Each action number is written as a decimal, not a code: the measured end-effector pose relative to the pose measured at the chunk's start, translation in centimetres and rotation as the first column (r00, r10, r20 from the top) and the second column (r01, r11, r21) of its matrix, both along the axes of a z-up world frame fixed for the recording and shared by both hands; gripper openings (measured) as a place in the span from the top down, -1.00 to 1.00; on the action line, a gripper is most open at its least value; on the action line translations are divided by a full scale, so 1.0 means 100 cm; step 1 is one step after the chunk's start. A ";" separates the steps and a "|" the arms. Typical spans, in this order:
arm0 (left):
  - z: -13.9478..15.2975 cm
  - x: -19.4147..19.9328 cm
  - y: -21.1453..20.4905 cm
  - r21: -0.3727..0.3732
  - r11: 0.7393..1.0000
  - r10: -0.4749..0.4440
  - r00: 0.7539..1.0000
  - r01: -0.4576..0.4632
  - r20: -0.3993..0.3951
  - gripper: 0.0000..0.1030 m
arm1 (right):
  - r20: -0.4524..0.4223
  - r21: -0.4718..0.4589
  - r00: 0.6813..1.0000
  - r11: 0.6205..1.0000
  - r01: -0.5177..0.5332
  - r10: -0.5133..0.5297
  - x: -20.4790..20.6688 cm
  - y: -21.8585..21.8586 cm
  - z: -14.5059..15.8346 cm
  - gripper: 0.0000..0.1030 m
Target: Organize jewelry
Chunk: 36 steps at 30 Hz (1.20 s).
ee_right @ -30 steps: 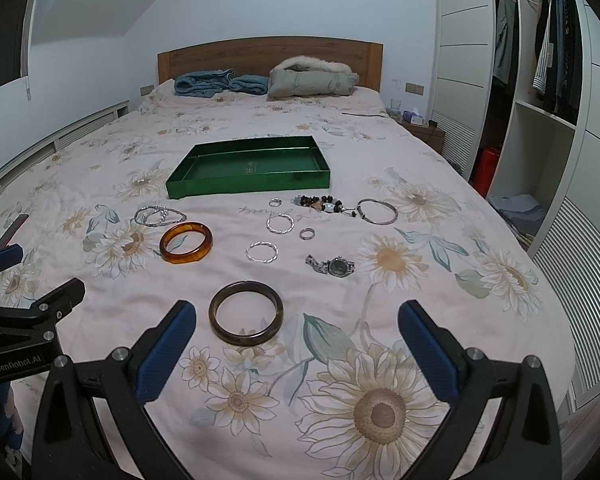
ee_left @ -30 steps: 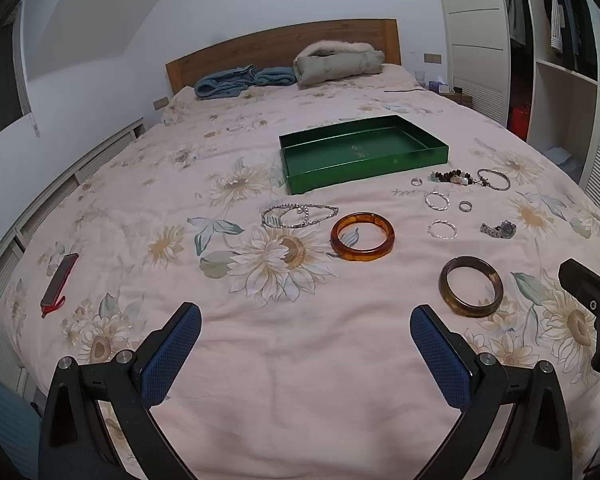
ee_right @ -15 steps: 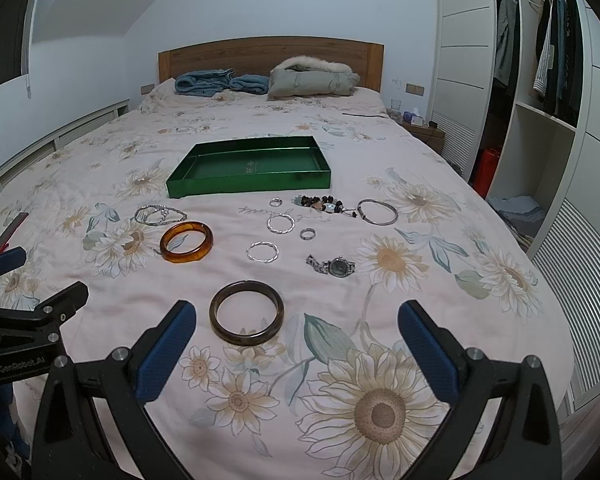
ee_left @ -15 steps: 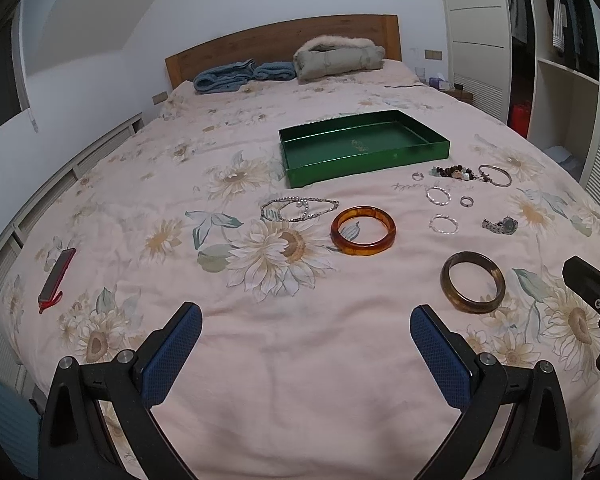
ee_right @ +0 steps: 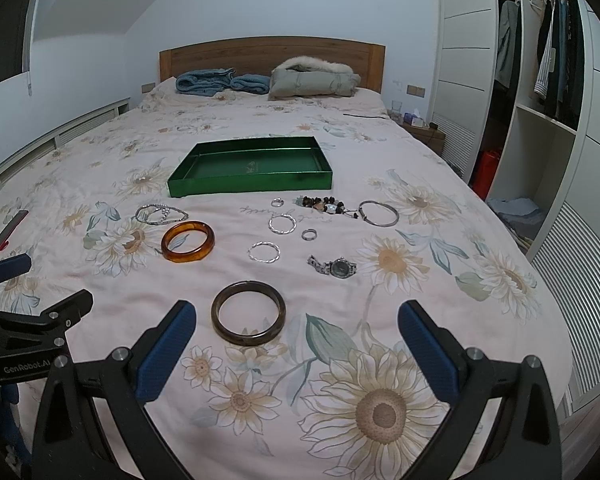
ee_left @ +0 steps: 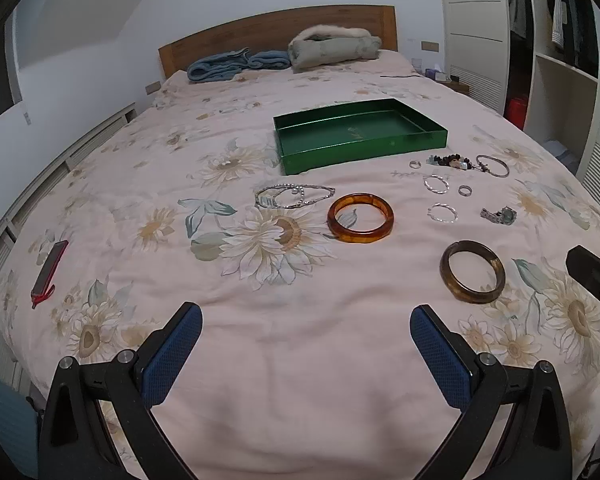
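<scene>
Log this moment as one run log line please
stage: start | left gripper: open, holding nothing | right gripper: open, holding nothing | green tray: holds no jewelry | dark bangle: on bedspread, nearest right gripper

The right gripper (ee_left: 594, 280) is only poking in at the edge of the left wrist view, so its fingers are getting cut off there. Same deal with the left gripper (ee_right: 32, 304) in the right wrist view, half of it is running out of frame. The gold mark inside the green tray (ee_right: 252, 167) is way too small to read. The beaded bracelet (ee_right: 326, 205) is looking like a jumble, can't tell how many strands. The watch (ee_right: 334, 267) face is too tiny to make out
</scene>
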State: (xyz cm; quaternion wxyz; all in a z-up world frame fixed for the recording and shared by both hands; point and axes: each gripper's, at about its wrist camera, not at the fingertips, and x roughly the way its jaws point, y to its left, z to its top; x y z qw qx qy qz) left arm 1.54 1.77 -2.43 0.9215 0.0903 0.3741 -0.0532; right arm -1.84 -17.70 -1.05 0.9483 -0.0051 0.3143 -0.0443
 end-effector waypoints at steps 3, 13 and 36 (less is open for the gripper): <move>0.000 0.000 0.000 -0.002 1.000 -0.004 1.000 0.004 -0.001 -0.99 | -0.001 -0.002 1.000 1.000 -0.001 0.001 0.001 0.001 -0.002 -0.99; -0.002 0.002 0.006 -0.037 0.999 0.017 1.000 -0.018 -0.022 -0.98 | -0.001 -0.004 1.000 1.000 0.000 0.000 0.002 0.002 -0.002 -0.99; 0.003 0.007 0.003 -0.042 0.999 -0.014 0.999 0.013 -0.034 -0.94 | -0.008 -0.007 1.000 1.000 -0.004 0.004 0.004 0.003 -0.007 -0.99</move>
